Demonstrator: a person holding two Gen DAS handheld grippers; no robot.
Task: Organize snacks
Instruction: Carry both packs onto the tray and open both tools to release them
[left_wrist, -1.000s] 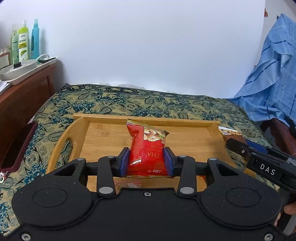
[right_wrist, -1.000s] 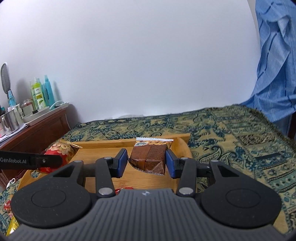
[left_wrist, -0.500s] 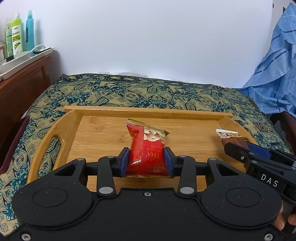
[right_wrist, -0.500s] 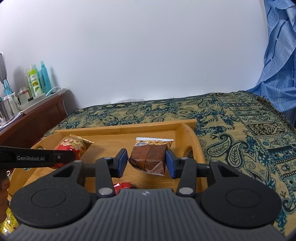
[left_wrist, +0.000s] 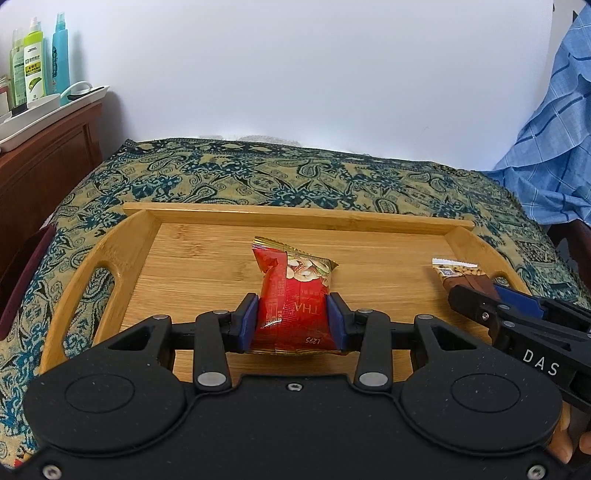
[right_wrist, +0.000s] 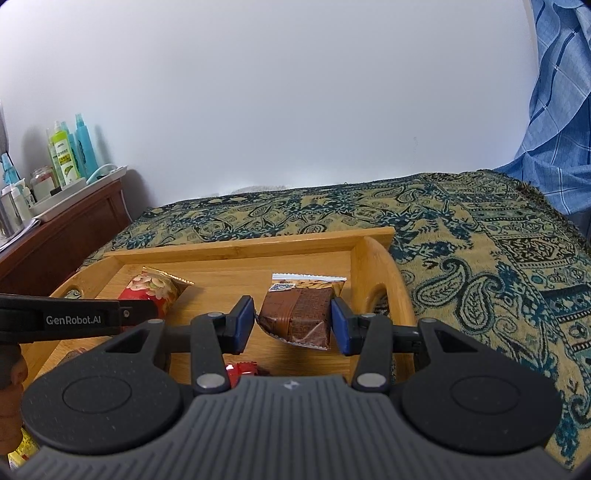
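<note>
My left gripper (left_wrist: 291, 319) is shut on a red nut snack packet (left_wrist: 293, 295) and holds it over the middle of the wooden tray (left_wrist: 295, 216). My right gripper (right_wrist: 293, 325) is shut on a brown snack bar packet (right_wrist: 299, 317), held over the tray's right end near the handle (right_wrist: 391, 291). The right gripper also shows in the left wrist view (left_wrist: 480, 302) with the brown packet (left_wrist: 461, 275). The red packet (right_wrist: 151, 291) and left gripper arm (right_wrist: 74, 317) show in the right wrist view. A small red packet (right_wrist: 243, 369) lies on the tray under my right gripper.
The tray sits on a bed with a teal and gold paisley cover (left_wrist: 295, 177). A wooden dresser (left_wrist: 48, 155) at the left carries a white tray with bottles (left_wrist: 37, 62). Blue plaid cloth (left_wrist: 554, 158) hangs at the right. A yellow packet (right_wrist: 22, 446) shows at lower left.
Both grippers have moved forward and lower over the tray with their packets still held. The tray now fills more of both views.
</note>
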